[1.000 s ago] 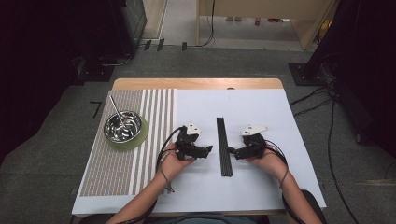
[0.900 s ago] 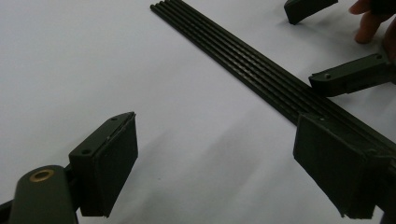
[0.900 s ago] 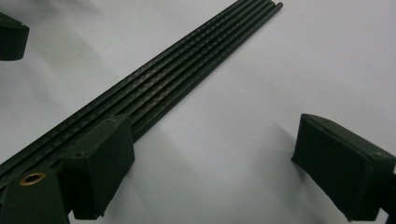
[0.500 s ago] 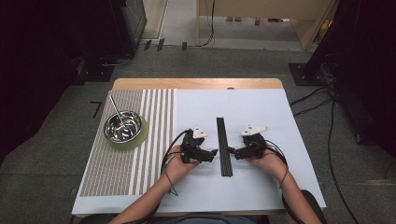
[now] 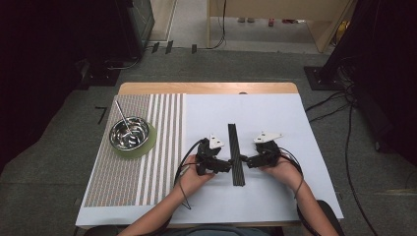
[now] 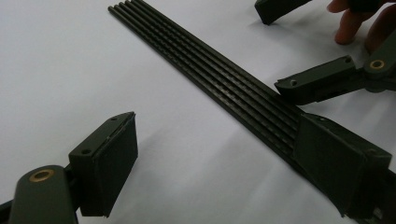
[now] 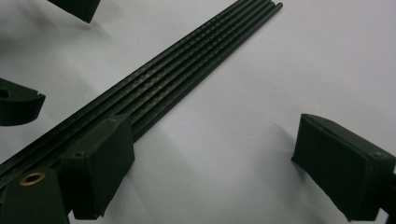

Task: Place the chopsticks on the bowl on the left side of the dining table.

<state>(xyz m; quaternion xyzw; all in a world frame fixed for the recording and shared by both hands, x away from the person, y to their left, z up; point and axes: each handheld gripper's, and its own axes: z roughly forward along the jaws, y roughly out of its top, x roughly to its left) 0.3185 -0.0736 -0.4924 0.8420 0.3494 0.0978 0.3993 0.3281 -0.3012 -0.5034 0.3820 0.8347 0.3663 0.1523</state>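
both grippers, left gripper [image 5: 230,164] and right gripper [image 5: 247,161], spread their jaws wide, flanking the row of thin black ridged rods [image 5: 236,153] to square it between them.

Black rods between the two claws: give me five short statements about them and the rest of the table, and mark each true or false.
1. The black rods lie flat in a row, side by side, on the white sheet. True.
2. The left claw is shut on the rods. False: in the left gripper view its jaws stand wide apart, one of them at the rods' edge.
3. The right claw is open. True.
4. The metal bowl sits on the white sheet beside the rods. False: it rests on a green mat on the striped cloth, far to the left.
5. A thin metal utensil leans in the bowl. True.
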